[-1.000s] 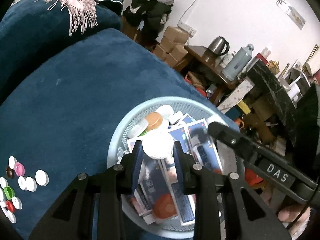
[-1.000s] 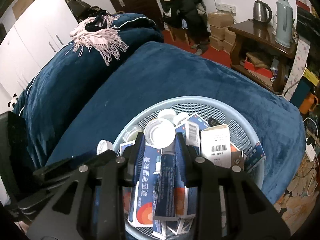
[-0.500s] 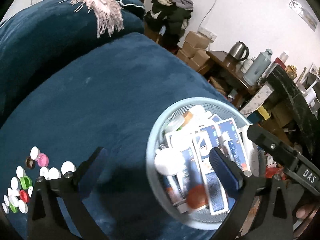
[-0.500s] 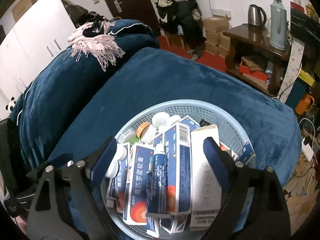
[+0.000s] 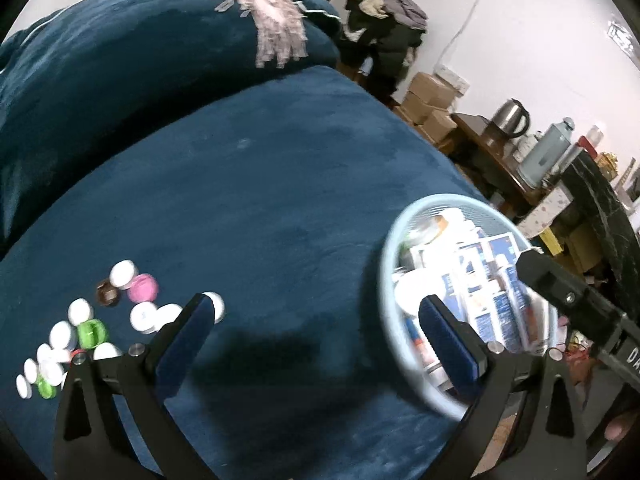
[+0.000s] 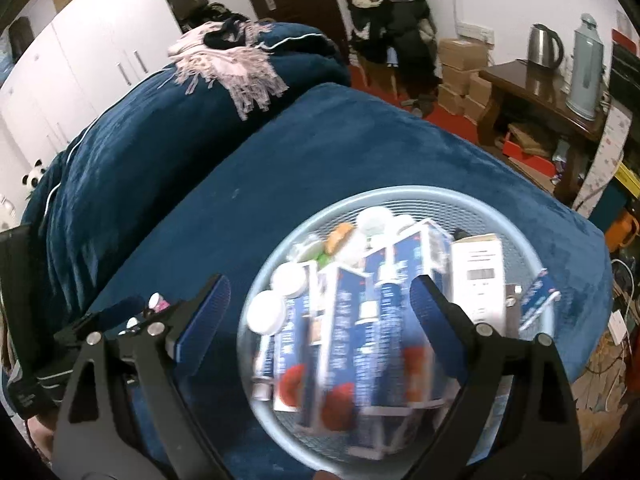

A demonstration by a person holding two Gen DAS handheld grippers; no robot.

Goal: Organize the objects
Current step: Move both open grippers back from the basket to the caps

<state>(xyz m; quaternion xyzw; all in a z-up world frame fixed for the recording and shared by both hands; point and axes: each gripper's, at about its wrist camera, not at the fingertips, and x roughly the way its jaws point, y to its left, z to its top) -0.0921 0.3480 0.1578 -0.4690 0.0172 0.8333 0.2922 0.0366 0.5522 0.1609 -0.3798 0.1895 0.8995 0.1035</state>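
Observation:
A light-blue mesh basket [image 5: 385,280] [image 6: 400,193] sits on the dark blue plush cover, filled with blue-and-white medicine boxes [image 6: 344,320] and white caps [image 6: 288,277]. Loose bottle caps [image 5: 92,332], white, green, pink and brown, lie in a cluster at the left. My left gripper [image 5: 316,320] is open and empty over bare cover, between the caps and the basket. My right gripper [image 6: 320,300] is open and empty above the basket's left half. Each gripper shows at the edge of the other's view: the right gripper's arm [image 5: 560,292] and the left gripper's finger [image 6: 116,312].
A pink fringed scarf [image 6: 236,68] lies on the blue bedding behind. Cardboard boxes [image 6: 460,76], a dark wooden table [image 6: 536,88] with a kettle [image 6: 544,46] and a flask stand at the right. White wardrobes stand at the far left.
Both grippers were shut on white caps over the basket and have opened; the caps now lie in the basket. The left gripper has swung left toward the loose caps.

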